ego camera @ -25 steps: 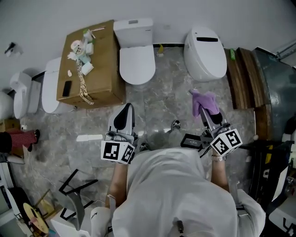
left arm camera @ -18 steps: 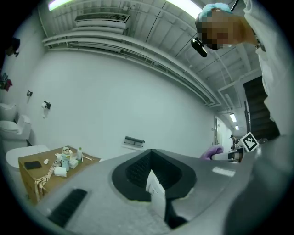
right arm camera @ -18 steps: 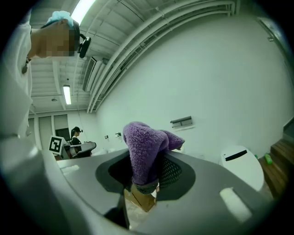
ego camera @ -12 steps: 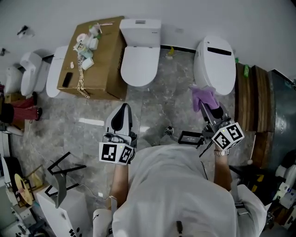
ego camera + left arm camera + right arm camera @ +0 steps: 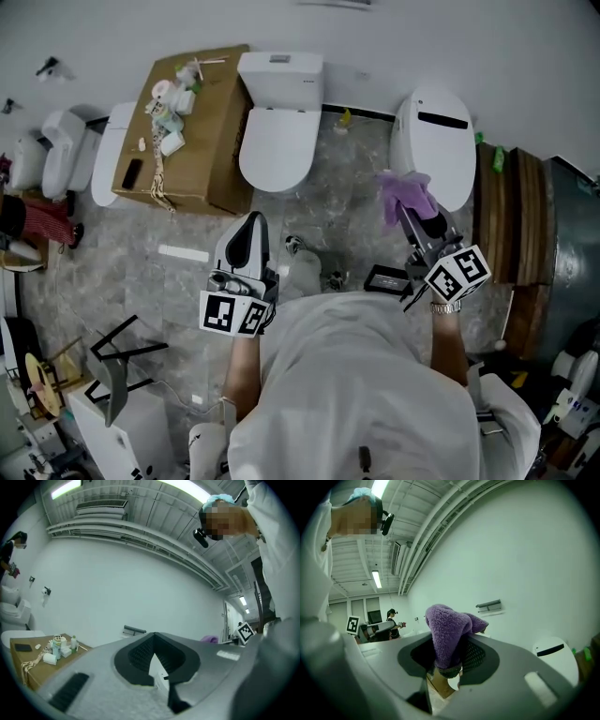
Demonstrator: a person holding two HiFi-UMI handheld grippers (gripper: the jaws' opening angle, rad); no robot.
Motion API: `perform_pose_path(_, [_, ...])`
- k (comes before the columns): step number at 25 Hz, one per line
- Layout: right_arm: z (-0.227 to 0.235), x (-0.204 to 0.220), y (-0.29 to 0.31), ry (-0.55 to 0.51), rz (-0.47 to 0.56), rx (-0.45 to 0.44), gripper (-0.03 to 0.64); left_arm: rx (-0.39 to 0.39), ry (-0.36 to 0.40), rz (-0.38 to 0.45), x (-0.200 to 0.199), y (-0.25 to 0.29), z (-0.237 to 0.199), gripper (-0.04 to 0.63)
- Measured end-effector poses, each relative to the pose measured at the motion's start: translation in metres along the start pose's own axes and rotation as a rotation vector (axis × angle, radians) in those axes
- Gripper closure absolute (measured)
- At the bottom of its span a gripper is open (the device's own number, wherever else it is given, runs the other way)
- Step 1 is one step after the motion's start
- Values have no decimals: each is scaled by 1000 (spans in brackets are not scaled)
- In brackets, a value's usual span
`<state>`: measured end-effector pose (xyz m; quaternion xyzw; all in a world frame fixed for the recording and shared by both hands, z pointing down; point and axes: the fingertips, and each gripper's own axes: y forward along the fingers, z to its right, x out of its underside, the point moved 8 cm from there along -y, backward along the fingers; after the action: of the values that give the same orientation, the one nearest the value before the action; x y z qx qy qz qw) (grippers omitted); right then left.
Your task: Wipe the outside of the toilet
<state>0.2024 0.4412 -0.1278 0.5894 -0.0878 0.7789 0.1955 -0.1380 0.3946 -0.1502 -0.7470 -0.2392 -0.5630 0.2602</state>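
Pinching a fluffy purple cloth [image 5: 449, 634], the right tool [image 5: 410, 217] has its jaws closed on the fabric's lower end. The nubby pile bulges up over the tips in a rounded fold. In the head view the cloth lies against the near edge of the oval toilet [image 5: 434, 145], a smooth, glossy white shell with a black strip across its back. Whether cloth and shell touch cannot be told.

The left tool [image 5: 251, 223] is held apart from it, over the grey marbled floor [image 5: 347, 216]. Its dark ribbed pads are drawn together to a point, with nothing between them. Each tool carries one white cube printed with black square markers.

A second toilet, the tank toilet [image 5: 277, 127], stands left of the oval one, boxy at the cistern and rounded at the lid. Just beside it sits one brown cardboard box [image 5: 211, 131], flat-topped, carrying a scatter of small bottles, paper scraps and a dark phone [image 5: 131, 173]. Past the box, two more white ceramic shapes show, partly hidden, making four white fixtures along the pale wall. Dark wooden boards [image 5: 511, 187] lie just right of the oval toilet. The person wears a loose white garment [image 5: 356, 394].
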Motion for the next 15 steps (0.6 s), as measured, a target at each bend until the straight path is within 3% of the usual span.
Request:
perform_pose_path(3, [12, -2, 23, -13, -21, 7, 491, -9, 9, -6, 6, 22, -20, 591])
perform_pose_path(10, [53, -26, 111, 4, -59, 57, 489, -18, -52, 7, 10, 108, -90, 591])
perform_pose_path(15, [71, -52, 191, 7, -95, 33, 488, 6, -52, 29, -3, 178, -139, 591])
